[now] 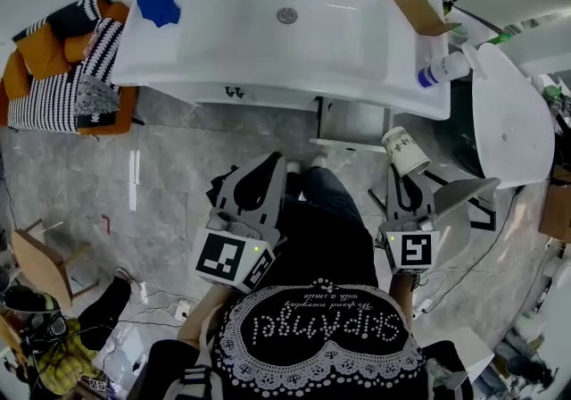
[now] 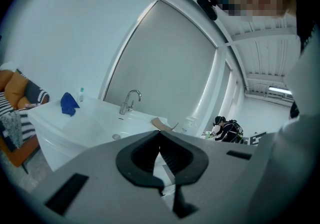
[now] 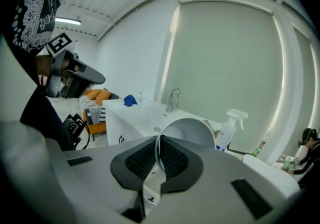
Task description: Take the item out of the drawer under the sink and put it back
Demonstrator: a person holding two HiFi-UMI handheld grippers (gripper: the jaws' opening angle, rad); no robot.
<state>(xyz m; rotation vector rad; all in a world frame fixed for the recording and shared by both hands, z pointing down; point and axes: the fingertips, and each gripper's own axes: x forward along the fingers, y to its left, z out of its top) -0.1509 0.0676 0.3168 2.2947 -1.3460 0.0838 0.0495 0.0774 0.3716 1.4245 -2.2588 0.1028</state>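
the person stands facing the white sink (image 1: 357,41), a gripper in each hand held out over the grey floor (image 1: 169,166); the right gripper (image 1: 402,175) has its jaws nearly together, pinching the wall of a paper cup (image 1: 404,150) at the rim; in the right gripper view the cup (image 3: 189,130) lies tilted on its side, its open mouth turned toward the camera, one pad inside and one outside the thin wall; the cup is in the air in front of the vanity, below the basin's right end and well apart from the cabinet front with its dark handle (image 1: 234,92); the left gripper (image 1: 273,166) hangs beside it at the person's left, its jaws closed tip to tip with nothing between them, as the left gripper view (image 2: 160,132) shows; on the sink top lie a blue cloth (image 1: 161,1) at the left end and a brown piece of cardboard (image 1: 415,1) at the right, with a spray bottle (image 1: 442,70) lying at the right corner.
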